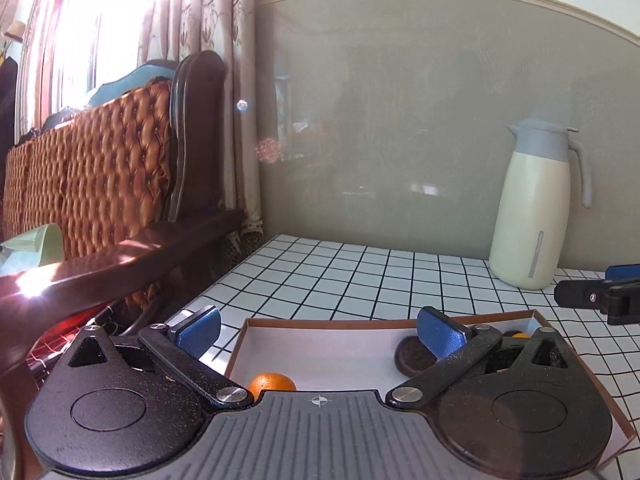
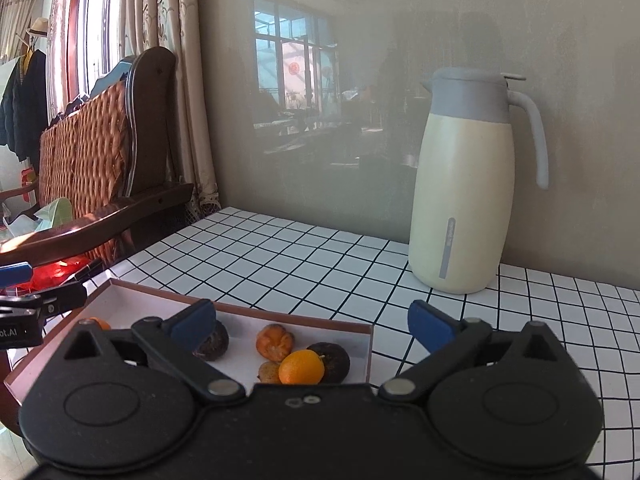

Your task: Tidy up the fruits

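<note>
Right wrist view: tiled table (image 2: 304,256), largest; cream jug (image 2: 464,200) upright at back wall. Shallow box (image 2: 248,314) lies near front edge. Right gripper (image 2: 312,326) spread wide, empty, hovers over box. Left gripper (image 1: 318,330) likewise released, nothing between fingers. Inside box: dark fruit (image 2: 334,360), bright orange (image 2: 301,367) touching it, shrivelled orange (image 2: 275,343) just behind.

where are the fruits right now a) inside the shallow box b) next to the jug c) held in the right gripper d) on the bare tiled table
a, the fruits lie on the white floor of the shallow box, while the right gripper stands open and empty above it and the jug stands apart near the wall.
</note>
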Motion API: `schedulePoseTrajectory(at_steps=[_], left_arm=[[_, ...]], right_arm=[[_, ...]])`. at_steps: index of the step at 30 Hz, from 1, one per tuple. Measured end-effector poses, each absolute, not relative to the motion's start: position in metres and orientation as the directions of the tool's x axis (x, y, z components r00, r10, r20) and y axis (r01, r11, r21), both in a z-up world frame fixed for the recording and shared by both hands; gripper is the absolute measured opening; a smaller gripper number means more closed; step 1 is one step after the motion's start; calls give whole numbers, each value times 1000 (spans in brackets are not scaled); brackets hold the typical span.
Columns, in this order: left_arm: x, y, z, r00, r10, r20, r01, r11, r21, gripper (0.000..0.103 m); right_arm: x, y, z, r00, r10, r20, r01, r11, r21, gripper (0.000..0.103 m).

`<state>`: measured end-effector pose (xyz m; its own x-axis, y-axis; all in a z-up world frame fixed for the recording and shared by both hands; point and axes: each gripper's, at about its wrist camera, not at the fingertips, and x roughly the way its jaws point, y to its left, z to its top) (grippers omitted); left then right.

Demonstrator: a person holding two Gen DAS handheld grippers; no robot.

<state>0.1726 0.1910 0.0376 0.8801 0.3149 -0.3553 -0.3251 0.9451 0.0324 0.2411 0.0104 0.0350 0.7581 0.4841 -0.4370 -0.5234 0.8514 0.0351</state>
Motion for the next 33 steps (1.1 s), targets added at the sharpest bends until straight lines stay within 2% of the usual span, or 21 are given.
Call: schedulePoseTrajectory(at_steps=[7,15,18,23,26,33], left_arm=[[117,167,52,882,314,-351,-327,945,23,103],[47,130,67,890,312,-333,-331,944,0,103],[23,115,73,903,292,-314,-309,951,-4,103],[-16,83,76,927,273,-256,-268,962,55,103],[-37,73,75,937,259,-233,-255,966,48,103],[-71,66,59,935,245,-258,-242,969,45,103]], right_arm=[[189,-23,68,780,508,-366,-536,844,31,97],[121,-57,87,781,527,-334,-555,832,16,97],[94,-64,88,784,530,-324,-561,828,-1,97],[52,-69,81,788,530,-314,-574,816,-64,97],[35,-80,78,800,516,-307,-555,830,-53,97],[8,-109,61,818,486,-308,-519,854,-31,97]])
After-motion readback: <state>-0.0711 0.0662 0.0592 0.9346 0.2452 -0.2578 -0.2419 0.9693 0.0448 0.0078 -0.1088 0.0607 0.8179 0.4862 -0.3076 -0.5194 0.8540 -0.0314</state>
